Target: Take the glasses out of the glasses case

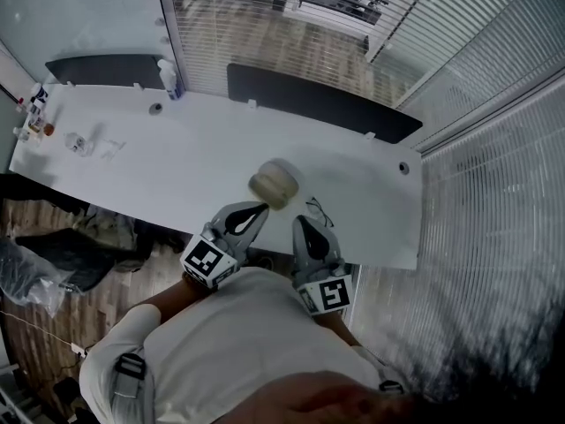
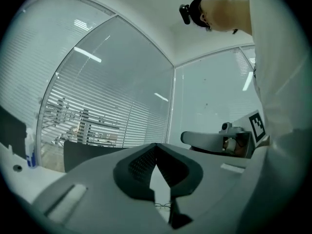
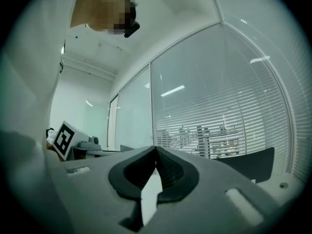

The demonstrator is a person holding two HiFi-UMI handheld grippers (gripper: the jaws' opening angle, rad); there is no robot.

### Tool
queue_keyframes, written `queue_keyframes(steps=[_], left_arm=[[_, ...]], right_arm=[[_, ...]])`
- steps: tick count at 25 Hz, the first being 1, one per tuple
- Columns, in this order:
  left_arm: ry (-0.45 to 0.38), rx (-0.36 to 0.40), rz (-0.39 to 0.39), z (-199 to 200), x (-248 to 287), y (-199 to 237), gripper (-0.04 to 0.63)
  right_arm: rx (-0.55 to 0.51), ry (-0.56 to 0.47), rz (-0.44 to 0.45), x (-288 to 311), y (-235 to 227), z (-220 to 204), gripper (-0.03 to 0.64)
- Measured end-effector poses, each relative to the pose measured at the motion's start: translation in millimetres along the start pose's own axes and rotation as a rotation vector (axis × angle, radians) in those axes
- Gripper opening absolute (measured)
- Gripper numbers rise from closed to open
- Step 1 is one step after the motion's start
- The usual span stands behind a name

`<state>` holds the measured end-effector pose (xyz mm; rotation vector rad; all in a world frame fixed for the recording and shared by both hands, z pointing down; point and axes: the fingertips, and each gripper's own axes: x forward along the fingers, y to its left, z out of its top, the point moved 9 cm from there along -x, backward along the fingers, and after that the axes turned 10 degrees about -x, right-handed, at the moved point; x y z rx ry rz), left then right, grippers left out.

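Right of the glasses case (image 1: 274, 186), the glasses (image 1: 319, 210) lie on the table (image 1: 177, 157); left gripper (image 1: 260, 208) and right gripper (image 1: 300, 223) are closed, empty.

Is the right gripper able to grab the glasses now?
Probably yes: the glasses lie bare on the table just beyond the right gripper, with nothing between. Its jaws are shut, so they must open first.

Left gripper (image 2: 156, 147) jaws together, empty; glasses (image 2: 163, 205) lie on table (image 2: 157, 182) beyond
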<state>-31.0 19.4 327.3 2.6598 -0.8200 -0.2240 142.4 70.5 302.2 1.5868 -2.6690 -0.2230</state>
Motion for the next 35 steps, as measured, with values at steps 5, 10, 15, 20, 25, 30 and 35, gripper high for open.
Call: queue_keyframes(steps=[5,10,15,20,25,30,35], left_arm=[[-0.003,-0.034,0.017,-1,4,4,0.003],[0.000,-0.039,0.013,-2,5,4,0.003],[-0.006,-0.044,0.006,1,6,3,0.003],[-0.004,-0.051,0.007,-2,3,8,0.003],[0.002,-0.060,0.009,-2,2,11,0.003],[-0.003,-0.076,0.018,-1,-1,20,0.003],[-0.012,-0.070,0.019,3,-5,28,0.003]], right_arm=[[-0.012,-0.009,0.015,7,1,-5,0.002],[-0.027,-0.018,0.017,8,0,-5,0.000],[-0.028,-0.036,0.035,11,3,-6,0.000],[-0.019,0.000,0.039,14,4,-7,0.000],[-0.002,-0.001,0.036,18,3,-8,0.000],[0.020,0.023,0.040,25,6,-6,0.000],[0.027,0.016,0.046,32,10,-4,0.000]])
